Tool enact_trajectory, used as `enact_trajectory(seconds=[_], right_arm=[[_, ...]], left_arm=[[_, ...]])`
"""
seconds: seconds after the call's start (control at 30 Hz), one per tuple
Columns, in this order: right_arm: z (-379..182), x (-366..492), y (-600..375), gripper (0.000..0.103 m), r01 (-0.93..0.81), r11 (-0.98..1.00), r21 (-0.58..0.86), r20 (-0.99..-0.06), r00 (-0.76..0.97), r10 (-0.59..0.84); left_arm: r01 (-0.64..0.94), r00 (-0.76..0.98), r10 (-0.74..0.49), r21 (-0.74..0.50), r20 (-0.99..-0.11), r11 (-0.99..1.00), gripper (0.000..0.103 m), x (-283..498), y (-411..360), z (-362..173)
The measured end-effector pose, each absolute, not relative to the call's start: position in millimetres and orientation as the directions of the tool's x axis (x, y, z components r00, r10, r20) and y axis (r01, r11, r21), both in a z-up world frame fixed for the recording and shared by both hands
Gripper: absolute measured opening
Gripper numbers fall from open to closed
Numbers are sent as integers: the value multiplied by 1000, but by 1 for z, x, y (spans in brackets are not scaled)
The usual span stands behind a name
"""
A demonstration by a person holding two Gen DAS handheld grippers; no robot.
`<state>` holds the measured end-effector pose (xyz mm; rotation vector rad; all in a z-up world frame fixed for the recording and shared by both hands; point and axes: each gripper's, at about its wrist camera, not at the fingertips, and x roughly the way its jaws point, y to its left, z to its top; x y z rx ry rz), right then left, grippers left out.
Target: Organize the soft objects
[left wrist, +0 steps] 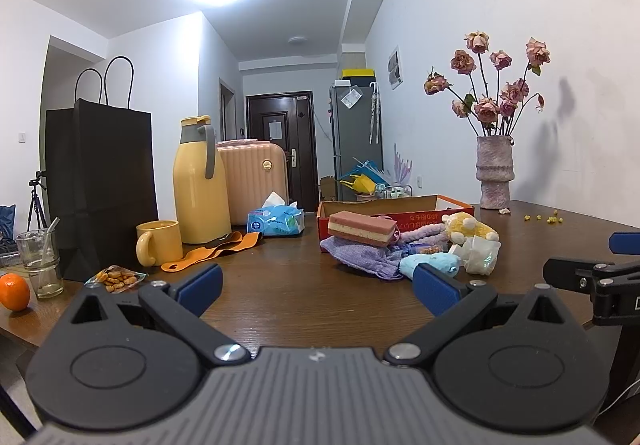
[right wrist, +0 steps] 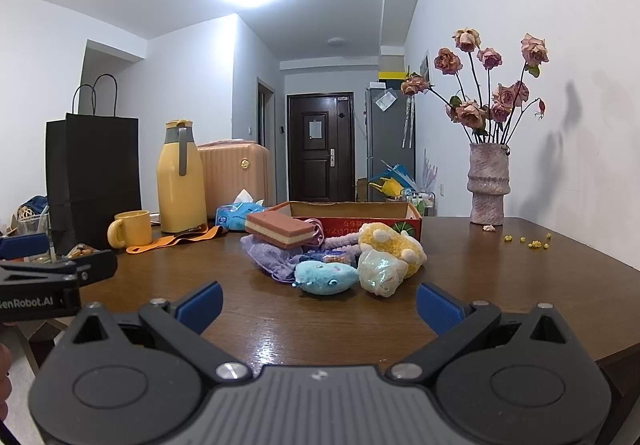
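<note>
A heap of soft things lies mid-table in front of an open red cardboard box [left wrist: 400, 205] [right wrist: 352, 210]. It holds a pink-and-cream layered sponge [left wrist: 360, 229] [right wrist: 280, 230], a purple cloth [left wrist: 360, 257] [right wrist: 266, 255], a light blue plush [left wrist: 434, 263] [right wrist: 326, 277], a yellow-white plush [left wrist: 470, 227] [right wrist: 390, 243] and a pale shiny pouch [left wrist: 482, 255] [right wrist: 378, 271]. My left gripper [left wrist: 318, 291] stands open, low over the table, short of the heap. My right gripper [right wrist: 320, 305] is open too, facing the blue plush, with nothing between its fingers.
On the left stand a black paper bag [left wrist: 100, 185], a yellow thermos [left wrist: 200, 181], a yellow mug [left wrist: 160, 247], an orange strap [left wrist: 216, 251], a tissue pack [left wrist: 276, 221], a glass [left wrist: 40, 261], snacks [left wrist: 116, 279] and an orange [left wrist: 14, 291]. A vase of dried roses [left wrist: 494, 173] stands far right.
</note>
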<state>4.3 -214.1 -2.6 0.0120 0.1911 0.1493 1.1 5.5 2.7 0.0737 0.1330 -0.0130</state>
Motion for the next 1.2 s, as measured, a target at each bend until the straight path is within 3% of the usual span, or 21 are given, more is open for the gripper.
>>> enact_trajectory(seconds=[1.2], right_arm=[[-4, 3, -214, 103, -144, 989, 23, -177, 973, 146]], left_arm=[[19, 991, -8, 76, -132, 997, 103, 1, 3, 2]])
